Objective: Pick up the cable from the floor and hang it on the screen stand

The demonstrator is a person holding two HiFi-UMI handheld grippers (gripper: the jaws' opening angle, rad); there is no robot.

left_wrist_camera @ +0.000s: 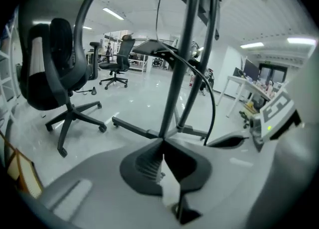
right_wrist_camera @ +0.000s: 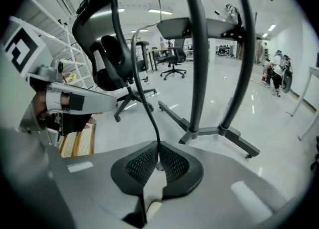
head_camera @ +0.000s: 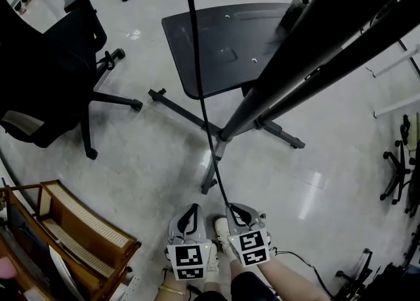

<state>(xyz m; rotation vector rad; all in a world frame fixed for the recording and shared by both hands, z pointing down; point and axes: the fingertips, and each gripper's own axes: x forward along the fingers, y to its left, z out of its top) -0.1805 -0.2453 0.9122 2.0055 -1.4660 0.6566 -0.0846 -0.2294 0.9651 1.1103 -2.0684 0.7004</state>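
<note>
**Cable clamped, right side**

Head view: thin black cable (head_camera: 199, 83) rises from right hand-held gripper (head_camera: 237, 213), off the floor, beside black metal screen stand (head_camera: 262, 104).
Left gripper view: left hand-held gripper (left_wrist_camera: 162, 148) clenched, empty.
Right gripper view: jaws pinch the cable.

Office chair (head_camera: 46, 77) left of screen stand (head_camera: 275, 90), cable (head_camera: 200, 96) before it.

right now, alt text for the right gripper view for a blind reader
The right claw is shut on a black cable that rises from its tips and leans left. Behind it a two-pole screen stand sits on a shiny floor, with a black office chair at left.
</note>
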